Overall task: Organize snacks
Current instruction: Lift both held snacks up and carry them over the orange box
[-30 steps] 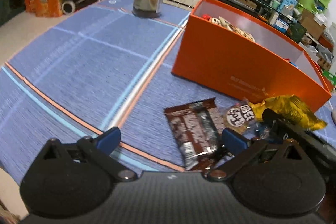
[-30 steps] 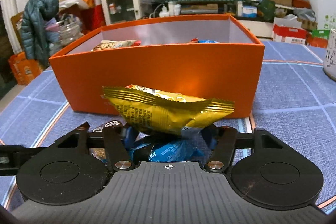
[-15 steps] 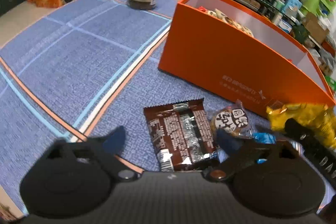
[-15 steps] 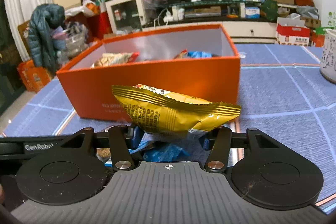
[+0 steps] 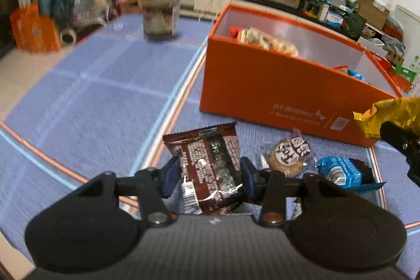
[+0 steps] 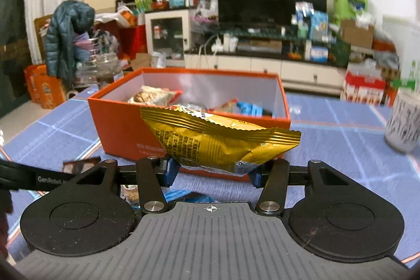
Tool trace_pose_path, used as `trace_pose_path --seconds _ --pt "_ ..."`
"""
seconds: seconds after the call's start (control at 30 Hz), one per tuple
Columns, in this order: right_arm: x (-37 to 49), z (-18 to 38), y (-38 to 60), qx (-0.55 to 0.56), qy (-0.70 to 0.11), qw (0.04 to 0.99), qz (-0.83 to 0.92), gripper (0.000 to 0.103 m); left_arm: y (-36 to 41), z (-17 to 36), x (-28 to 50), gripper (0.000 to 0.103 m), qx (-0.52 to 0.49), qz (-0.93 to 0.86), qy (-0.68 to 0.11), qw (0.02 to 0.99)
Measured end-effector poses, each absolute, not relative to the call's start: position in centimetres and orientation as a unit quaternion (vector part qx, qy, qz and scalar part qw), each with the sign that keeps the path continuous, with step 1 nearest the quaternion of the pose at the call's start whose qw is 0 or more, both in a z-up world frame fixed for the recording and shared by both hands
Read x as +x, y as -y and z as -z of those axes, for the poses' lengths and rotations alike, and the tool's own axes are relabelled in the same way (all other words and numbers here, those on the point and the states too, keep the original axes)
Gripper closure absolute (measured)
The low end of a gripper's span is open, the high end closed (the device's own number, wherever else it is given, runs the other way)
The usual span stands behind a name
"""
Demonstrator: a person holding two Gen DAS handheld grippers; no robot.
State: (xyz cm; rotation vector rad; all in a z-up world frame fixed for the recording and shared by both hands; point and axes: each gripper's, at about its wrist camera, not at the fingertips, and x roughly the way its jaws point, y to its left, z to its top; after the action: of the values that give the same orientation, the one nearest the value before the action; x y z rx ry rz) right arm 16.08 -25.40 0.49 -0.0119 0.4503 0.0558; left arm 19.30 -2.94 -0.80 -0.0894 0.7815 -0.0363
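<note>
A brown snack packet [image 5: 210, 156] lies on the blue tablecloth between the blue pads of my left gripper [image 5: 209, 175]; the jaws are closing and the pads touch its two long edges. My right gripper [image 6: 212, 172] is shut on a gold snack packet [image 6: 218, 141], held off the table in front of the orange box [image 6: 118, 127]. The gold packet [image 5: 393, 114] also shows at the right edge of the left wrist view. The orange box [image 5: 262, 91] holds several snacks.
A round cookie in clear wrap [image 5: 287, 155] and a blue packet [image 5: 338, 172] lie right of the brown one. A glass jar [image 5: 160, 15] stands at the far side. A patterned cup [image 6: 404, 122] stands at the right. Furniture clutters the room behind.
My left gripper has gone from wide open to closed around the brown packet. The right gripper has lifted the gold packet, so the inside of the box now shows.
</note>
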Motion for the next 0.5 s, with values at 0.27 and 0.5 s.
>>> trace_pose_path --seconds 0.27,0.5 --pt "14.9 -2.1 24.8 -0.016 -0.199 0.979 -0.033 0.065 3.7 -1.4 18.4 0.06 0.01 0.021 -0.326 0.945" --pt "14.8 -2.7 24.0 -0.024 -0.197 0.98 -0.031 0.065 4.3 -1.4 18.3 0.059 0.023 0.024 -0.329 0.944"
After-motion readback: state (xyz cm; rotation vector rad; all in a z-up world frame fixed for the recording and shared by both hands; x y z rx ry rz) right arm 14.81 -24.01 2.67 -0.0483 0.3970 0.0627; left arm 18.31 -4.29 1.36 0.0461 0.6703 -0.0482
